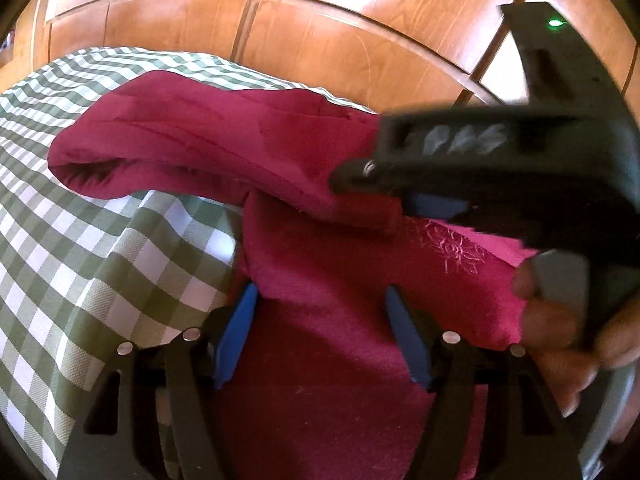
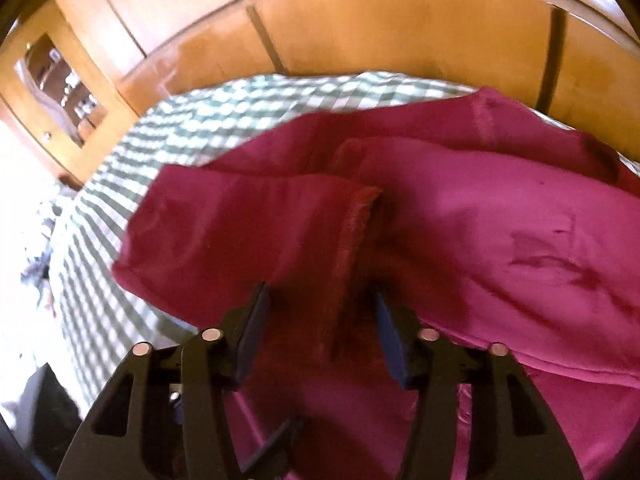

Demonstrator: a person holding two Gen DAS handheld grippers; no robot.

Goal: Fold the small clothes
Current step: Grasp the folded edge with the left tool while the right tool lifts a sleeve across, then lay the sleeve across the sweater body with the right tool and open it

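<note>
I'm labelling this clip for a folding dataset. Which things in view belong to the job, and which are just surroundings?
Job:
- magenta garment
- left gripper
- right gripper

Surroundings:
- green checked cloth
- wooden cabinet doors
- glass-fronted cabinet

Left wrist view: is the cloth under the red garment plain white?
No: the cloth under the garment is checked green and white.
</note>
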